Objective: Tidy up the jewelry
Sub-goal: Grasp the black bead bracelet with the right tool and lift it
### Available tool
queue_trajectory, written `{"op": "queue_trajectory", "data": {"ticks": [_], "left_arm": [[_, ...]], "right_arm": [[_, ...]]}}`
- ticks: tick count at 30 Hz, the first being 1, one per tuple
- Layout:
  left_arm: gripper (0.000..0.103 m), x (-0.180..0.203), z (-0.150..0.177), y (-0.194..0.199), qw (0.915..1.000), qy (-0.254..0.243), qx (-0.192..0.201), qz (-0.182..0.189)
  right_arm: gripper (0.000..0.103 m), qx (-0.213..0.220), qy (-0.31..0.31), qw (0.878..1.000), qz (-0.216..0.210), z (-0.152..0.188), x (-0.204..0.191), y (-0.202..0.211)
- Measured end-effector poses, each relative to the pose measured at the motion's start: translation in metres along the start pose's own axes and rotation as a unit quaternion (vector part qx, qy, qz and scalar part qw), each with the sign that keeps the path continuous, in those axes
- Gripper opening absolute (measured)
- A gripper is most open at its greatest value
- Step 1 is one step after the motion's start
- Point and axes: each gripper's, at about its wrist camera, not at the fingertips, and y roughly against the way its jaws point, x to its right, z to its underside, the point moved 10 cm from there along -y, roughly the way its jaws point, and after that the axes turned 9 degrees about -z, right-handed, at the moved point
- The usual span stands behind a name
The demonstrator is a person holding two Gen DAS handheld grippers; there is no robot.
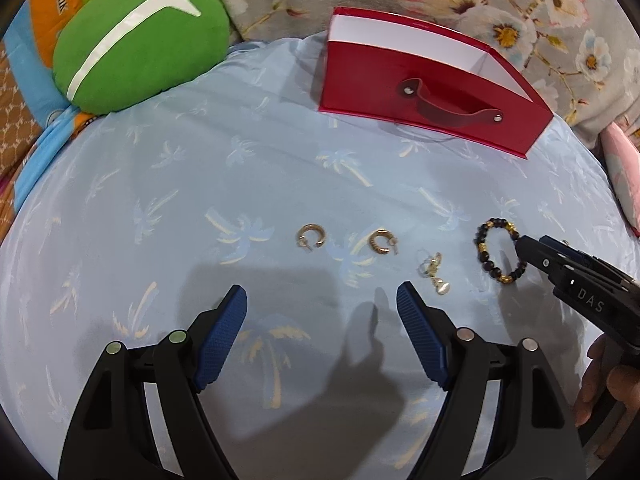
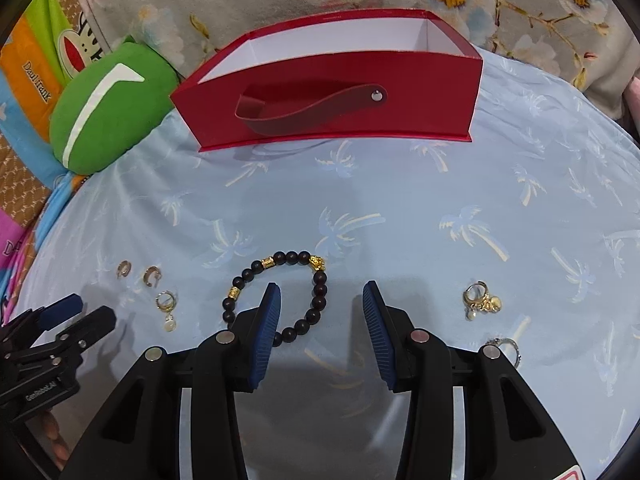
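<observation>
Two grippers hover w/ jaws apart, nothing held: left gripper (image 1: 322,304) near hoop earrings (image 1: 310,237), right gripper (image 2: 322,300) over beaded bracelet (image 2: 276,296). Red box (image 2: 328,80) sits behind on sheet (image 2: 440,208).

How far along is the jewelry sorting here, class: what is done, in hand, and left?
Done: nothing visibly; what shows of the red box interior is bare. In hand: the open right gripper straddles one side of the beaded bracelet, not gripping; the left gripper is open, empty. Left: bracelet, two hoop earrings, the drop earrings.
</observation>
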Motion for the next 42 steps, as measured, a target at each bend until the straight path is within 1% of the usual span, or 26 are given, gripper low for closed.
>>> {"op": "queue_trajectory", "data": {"ticks": [4, 5, 6, 7, 8, 9, 12, 17, 21, 24, 28, 36, 42], "left_arm": [[0.075, -0.012, 0.000, -0.004, 0.9998, 0.016, -0.005, -0.006], [0.075, -0.013, -0.001, -0.005, 0.9998, 0.018, -0.005, -0.007], [0.075, -0.015, -0.001, -0.005, 0.9997, 0.021, -0.006, -0.006], [0.075, -0.015, -0.001, -0.004, 0.9997, 0.023, -0.006, -0.005], [0.075, -0.015, -0.001, -0.004, 0.9997, 0.023, -0.006, -0.005], [0.075, -0.013, -0.001, -0.004, 0.9997, 0.023, -0.006, -0.003], [0.075, -0.006, -0.001, -0.001, 0.9999, 0.016, -0.004, 0.004], [0.075, 0.010, -0.001, 0.005, 0.9998, 0.004, -0.001, 0.019], [0.075, 0.022, 0.001, 0.009, 0.9996, -0.004, 0.000, 0.028], [0.075, 0.031, 0.002, 0.010, 0.9994, -0.009, -0.001, 0.034], [0.075, 0.045, 0.004, 0.010, 0.9990, -0.017, -0.003, 0.040], [0.075, 0.067, 0.002, -0.003, 0.9982, -0.016, -0.018, 0.055], [0.074, 0.072, -0.002, -0.007, 0.9983, -0.013, -0.018, 0.054]], "right_arm": [[0.040, -0.001, 0.010, 1.000, 0.011, 0.002, 0.000, -0.002], [0.036, -0.001, 0.013, 1.000, 0.015, 0.002, 0.000, -0.002], [0.029, -0.001, 0.016, 1.000, 0.019, 0.003, 0.001, -0.002], [0.025, -0.001, 0.017, 1.000, 0.019, 0.003, 0.001, -0.002], [0.015, -0.002, 0.015, 1.000, 0.017, 0.003, 0.002, -0.002], [0.010, -0.002, 0.014, 1.000, 0.017, 0.003, 0.003, -0.002], [0.007, -0.002, 0.012, 1.000, 0.015, 0.005, 0.004, 0.000], [0.007, 0.003, 0.002, 1.000, 0.011, 0.015, 0.009, 0.016], [0.007, 0.006, -0.001, 1.000, 0.016, 0.036, 0.017, 0.044], [0.007, 0.000, -0.014, 1.000, 0.019, 0.058, 0.029, 0.063], [0.007, -0.010, -0.030, 0.999, 0.021, 0.079, 0.039, 0.076], [0.007, -0.006, -0.029, 0.999, 0.019, 0.082, 0.039, 0.080], [0.007, -0.001, -0.033, 0.999, 0.021, 0.081, 0.044, 0.084]]}}
